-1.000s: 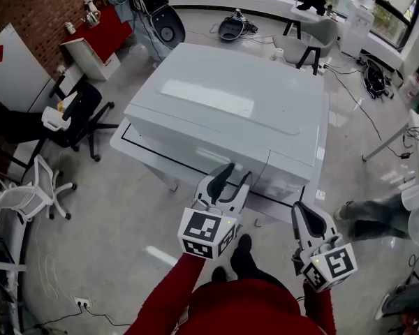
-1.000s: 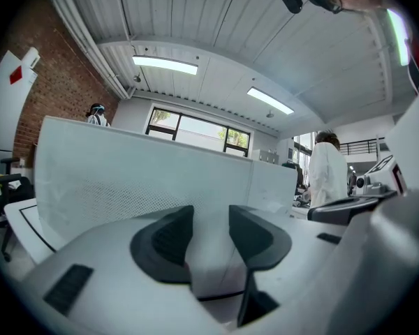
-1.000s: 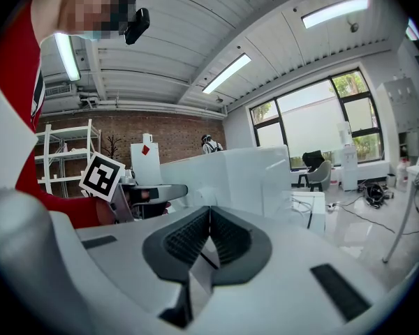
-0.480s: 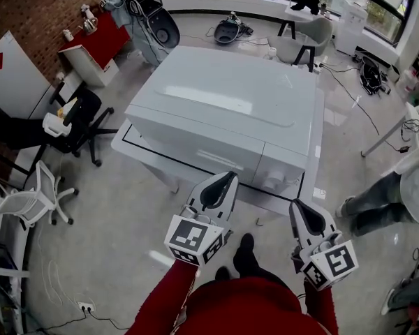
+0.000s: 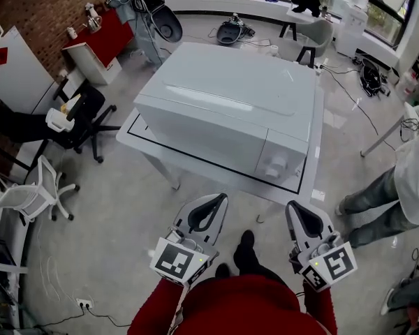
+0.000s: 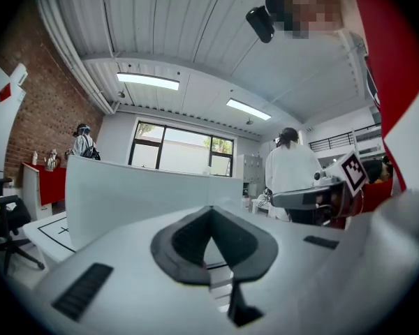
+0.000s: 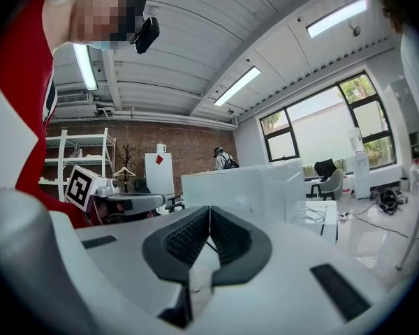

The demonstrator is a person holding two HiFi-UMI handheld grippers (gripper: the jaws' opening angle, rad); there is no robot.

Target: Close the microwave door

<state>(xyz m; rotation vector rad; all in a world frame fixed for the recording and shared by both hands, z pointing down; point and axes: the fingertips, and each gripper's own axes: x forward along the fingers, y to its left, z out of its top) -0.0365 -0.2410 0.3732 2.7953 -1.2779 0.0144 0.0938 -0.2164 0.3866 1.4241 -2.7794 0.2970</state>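
**A:** What is the left gripper doing?

**B:** The left gripper, white plastic with dark ribbed pads, has its jaws brought together at the tips. They have just been closing, and nothing lies between them. It points level towards the microwave and does not touch it.

**A:** And the other one?

**B:** The right gripper, of the same make, also has its jaws pressed together and empty. It hangs beside the left one, and both are held out on red sleeves.

**A:** Where is the microwave?

**B:** The large white box-shaped microwave stands ahead of both grippers, near them but apart. It sits on a white table with a black outline. The microwave door lies flush with the front, and a round knob sits on the panel at its right end.

**A:** What is around it?

**B:** A black office chair stands left of the table. A person in a white coat stands to the right.
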